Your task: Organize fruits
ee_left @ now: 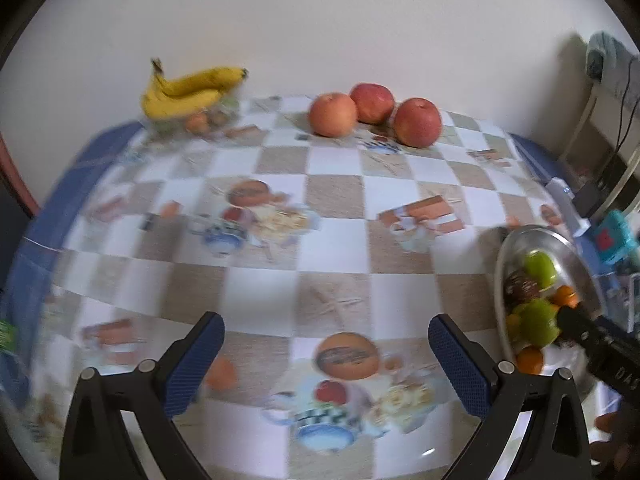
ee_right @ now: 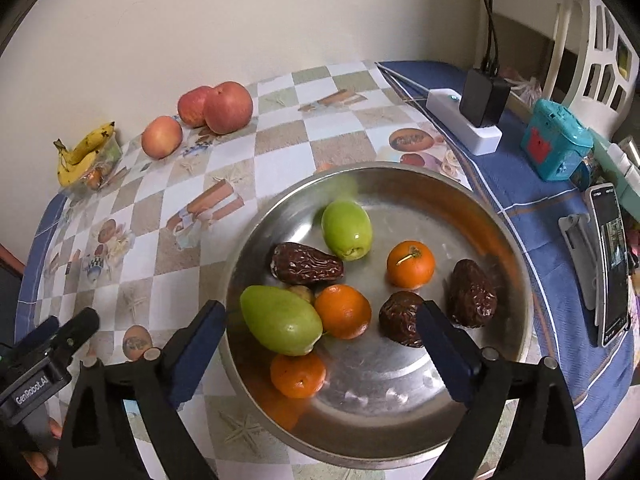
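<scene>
My right gripper (ee_right: 323,314) hangs open over a steel bowl (ee_right: 400,168), nothing between its pads. In the bowl lie two green fruits (ee_right: 346,230) (ee_right: 280,324), three oranges (ee_right: 410,264) and three brown dates (ee_right: 306,264). My left gripper (ee_left: 326,356) is open too, empty, above the checkered tablecloth (ee_left: 340,192), left of the bowl (ee_left: 502,264). Three red apples (ee_left: 332,114) sit by the wall. A bunch of bananas (ee_left: 188,90) rests on a clear container at the far left.
Right of the bowl on the blue cloth stand a white power strip with a black charger (ee_right: 480,100), a teal box (ee_right: 554,140) and a phone on a stand (ee_right: 610,256). A white chair (ee_right: 600,40) is behind them. The wall backs the table.
</scene>
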`<act>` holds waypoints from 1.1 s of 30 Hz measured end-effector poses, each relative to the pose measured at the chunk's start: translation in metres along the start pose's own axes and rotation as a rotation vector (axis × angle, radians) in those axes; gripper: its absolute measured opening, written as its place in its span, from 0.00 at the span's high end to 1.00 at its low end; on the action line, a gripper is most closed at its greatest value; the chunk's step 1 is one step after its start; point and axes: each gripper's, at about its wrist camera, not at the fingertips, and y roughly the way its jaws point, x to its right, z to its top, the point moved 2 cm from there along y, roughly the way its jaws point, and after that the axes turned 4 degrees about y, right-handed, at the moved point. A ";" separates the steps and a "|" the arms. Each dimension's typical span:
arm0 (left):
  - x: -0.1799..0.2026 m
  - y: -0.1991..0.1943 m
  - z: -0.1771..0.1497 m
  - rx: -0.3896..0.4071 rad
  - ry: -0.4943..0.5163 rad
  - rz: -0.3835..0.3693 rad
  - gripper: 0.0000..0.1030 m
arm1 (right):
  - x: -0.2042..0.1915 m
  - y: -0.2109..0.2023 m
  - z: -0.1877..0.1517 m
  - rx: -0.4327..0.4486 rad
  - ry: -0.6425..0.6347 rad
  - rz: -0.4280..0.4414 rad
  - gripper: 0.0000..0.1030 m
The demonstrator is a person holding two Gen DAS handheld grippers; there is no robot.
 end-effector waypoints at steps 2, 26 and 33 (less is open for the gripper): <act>-0.002 -0.008 -0.005 0.002 0.020 0.063 0.00 | -0.002 -0.002 -0.003 0.002 -0.008 -0.005 0.07; -0.010 -0.011 -0.036 -0.151 -0.063 0.071 0.00 | -0.028 -0.010 -0.025 -0.017 -0.133 -0.019 0.07; -0.015 -0.009 -0.037 -0.161 -0.090 0.065 0.00 | -0.032 -0.009 -0.027 -0.023 -0.155 -0.024 0.07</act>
